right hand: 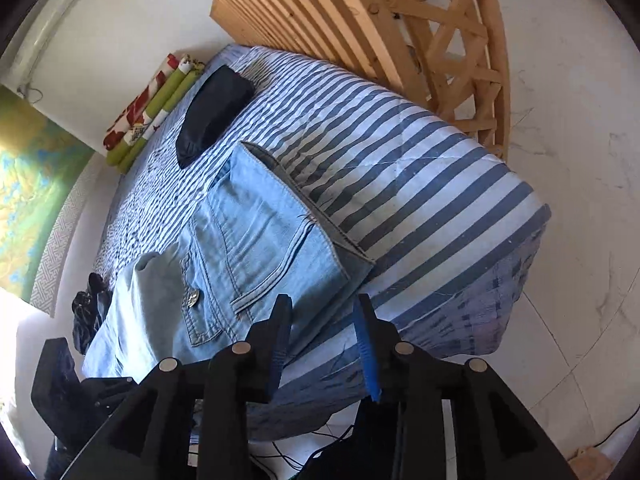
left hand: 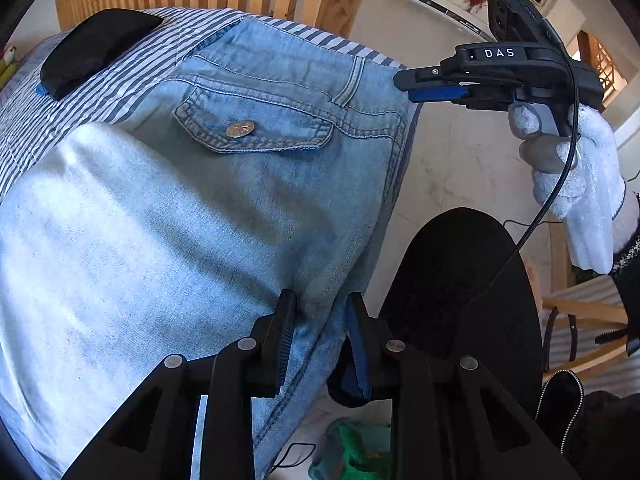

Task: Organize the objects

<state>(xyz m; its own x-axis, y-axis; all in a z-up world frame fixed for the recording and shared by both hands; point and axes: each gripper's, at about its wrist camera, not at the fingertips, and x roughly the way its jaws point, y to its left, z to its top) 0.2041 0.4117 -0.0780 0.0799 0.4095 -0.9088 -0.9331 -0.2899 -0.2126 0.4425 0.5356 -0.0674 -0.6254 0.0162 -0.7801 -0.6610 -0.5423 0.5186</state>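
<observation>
With the jeans folded on the bed, both the left tongs and right tongs parted and empty, a hasty pinch at six o'clock could drag the fold apart.

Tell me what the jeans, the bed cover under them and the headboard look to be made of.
Jeans: light-wash denim, matte, with visible seam stitching and a shiny metal button. Bed cover: blue-and-white striped woven fabric, probably cotton, soft and lightly quilted judging by its stitch lines. Headboard: pale slatted wood, likely pine, with visible grain and little or no gloss.
</observation>
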